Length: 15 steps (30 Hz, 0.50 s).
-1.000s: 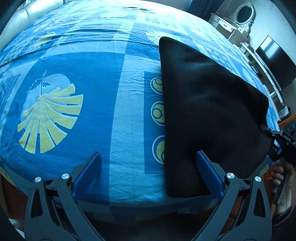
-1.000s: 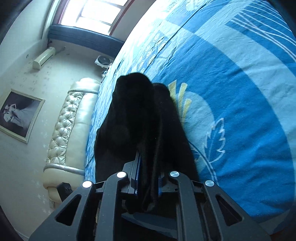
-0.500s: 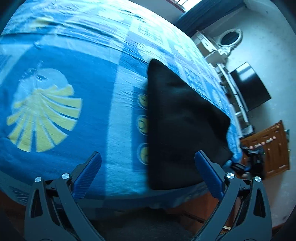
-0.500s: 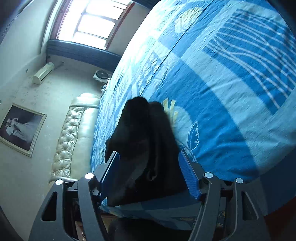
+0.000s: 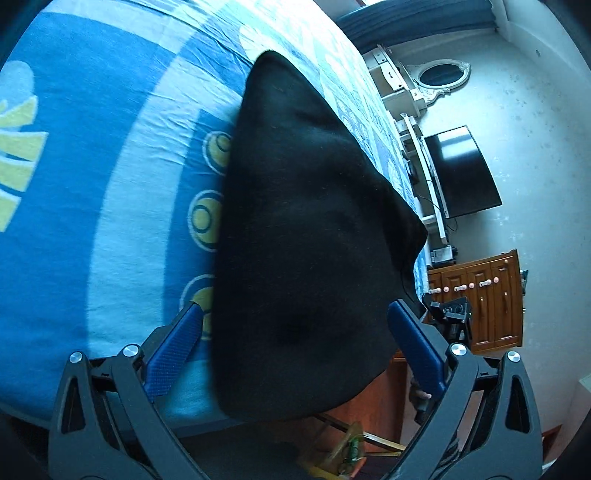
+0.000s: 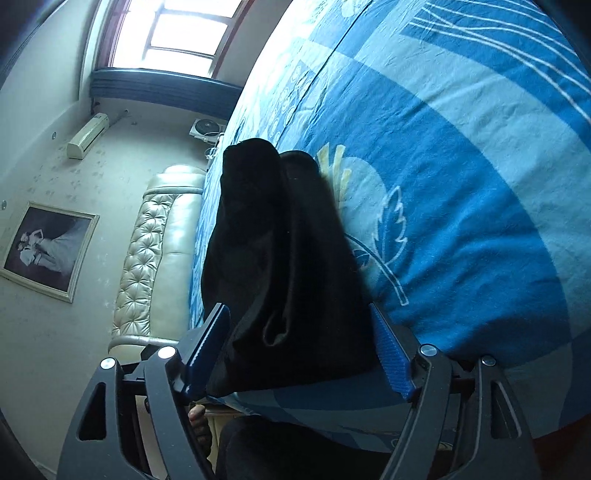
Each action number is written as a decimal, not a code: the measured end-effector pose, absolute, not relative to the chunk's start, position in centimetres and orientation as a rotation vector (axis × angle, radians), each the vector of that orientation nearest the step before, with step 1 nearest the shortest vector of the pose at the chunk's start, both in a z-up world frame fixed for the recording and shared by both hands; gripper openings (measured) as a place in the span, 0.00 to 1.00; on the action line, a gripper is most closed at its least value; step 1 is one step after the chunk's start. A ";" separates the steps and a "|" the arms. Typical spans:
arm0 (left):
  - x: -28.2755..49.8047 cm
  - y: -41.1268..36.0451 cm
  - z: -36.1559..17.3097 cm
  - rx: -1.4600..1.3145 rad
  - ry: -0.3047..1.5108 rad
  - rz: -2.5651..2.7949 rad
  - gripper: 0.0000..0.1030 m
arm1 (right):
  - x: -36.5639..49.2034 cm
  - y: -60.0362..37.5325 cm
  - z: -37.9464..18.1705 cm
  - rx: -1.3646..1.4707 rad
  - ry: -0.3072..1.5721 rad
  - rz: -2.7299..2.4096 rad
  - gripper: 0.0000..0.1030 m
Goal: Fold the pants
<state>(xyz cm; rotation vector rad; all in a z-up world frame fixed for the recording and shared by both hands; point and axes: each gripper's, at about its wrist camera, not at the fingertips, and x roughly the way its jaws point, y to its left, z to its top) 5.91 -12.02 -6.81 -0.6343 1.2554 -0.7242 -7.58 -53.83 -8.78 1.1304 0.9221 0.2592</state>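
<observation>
Pants (image 5: 306, 229) lie on the bed (image 5: 110, 155) w/ long axis running straight away from both hand-held grippers, near end between the wide-open, empty jaws of left (image 5: 295, 354) & right (image 6: 299, 347), neither clearly nearer.

My right hand-held gripper (image 6: 299, 345) has its two blue-padded fingers (image 6: 390, 358) spread wide, one on each side of the near end of the black pants (image 6: 280, 266). The pants lie folded lengthwise on the bed (image 6: 461, 155), which carries a blue patterned sheet with a leaf motif. The near end of the pants sits at the bed's edge. To the left are a cream tufted headboard (image 6: 155, 254), a framed picture (image 6: 48, 249), a wall air conditioner (image 6: 88, 136) and a bright window (image 6: 173, 33).
</observation>
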 end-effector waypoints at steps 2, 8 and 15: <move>6.1 -12.9 -7.0 -0.610 1.273 -0.725 0.81 | -7.1 -53.3 -8.6 1.099 0.935 0.261 0.76; 6.2 -13.4 -6.8 -0.540 1.280 -0.698 0.47 | -6.1 -51.0 -7.7 0.938 0.998 0.225 0.49; 5.8 -12.7 -4.4 -0.437 1.232 -0.653 0.32 | -5.8 -49.3 -5.8 0.878 0.985 0.225 0.41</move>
